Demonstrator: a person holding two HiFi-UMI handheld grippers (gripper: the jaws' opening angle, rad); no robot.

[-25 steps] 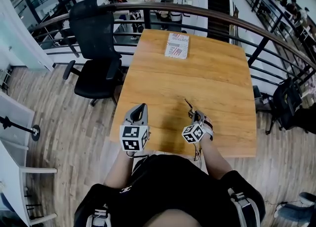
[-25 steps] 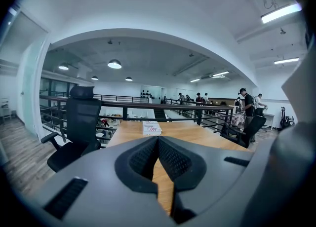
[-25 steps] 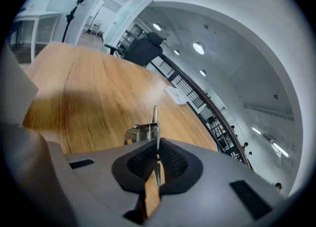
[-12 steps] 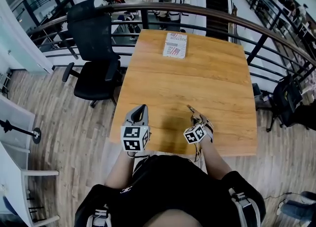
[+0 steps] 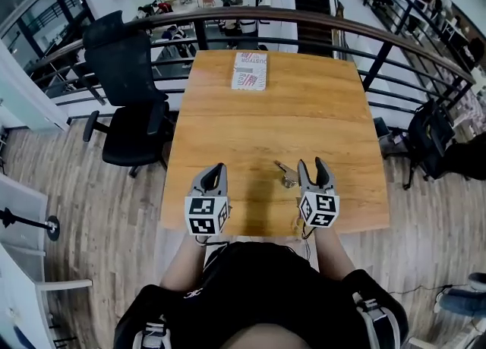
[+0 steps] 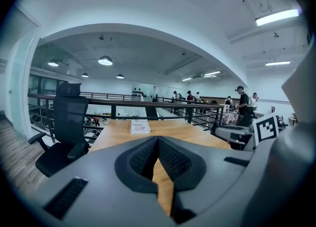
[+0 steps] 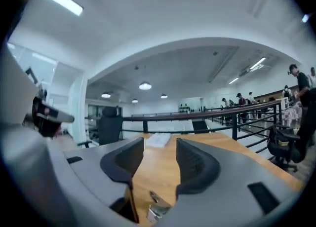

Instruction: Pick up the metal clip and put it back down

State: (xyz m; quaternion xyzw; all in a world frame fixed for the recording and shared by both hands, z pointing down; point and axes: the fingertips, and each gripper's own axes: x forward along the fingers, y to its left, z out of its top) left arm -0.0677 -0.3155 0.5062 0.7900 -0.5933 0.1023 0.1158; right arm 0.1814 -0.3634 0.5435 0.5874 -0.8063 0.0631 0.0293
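Note:
The metal clip (image 5: 286, 175) lies on the wooden table (image 5: 266, 124) near its front edge, just left of my right gripper (image 5: 313, 167). That gripper's jaws are opening and stand wide apart, and neither pad touches the clip. In the right gripper view the clip (image 7: 155, 206) shows low down, under the gap between the jaws of the right gripper (image 7: 159, 148). My left gripper (image 5: 218, 168) hovers over the table's front left, shut and holding nothing. In its own view the left gripper (image 6: 157, 140) has its pads together.
A white booklet (image 5: 250, 71) lies at the table's far edge. A black office chair (image 5: 121, 74) stands to the left, a curved railing (image 5: 319, 20) runs behind the table, and a dark bag (image 5: 434, 139) sits on the floor at the right.
The right gripper, earlier shut on the clip and turned sideways, has straightened and its jaws have spread. The clip now rests on the table. The left gripper has hardly moved.

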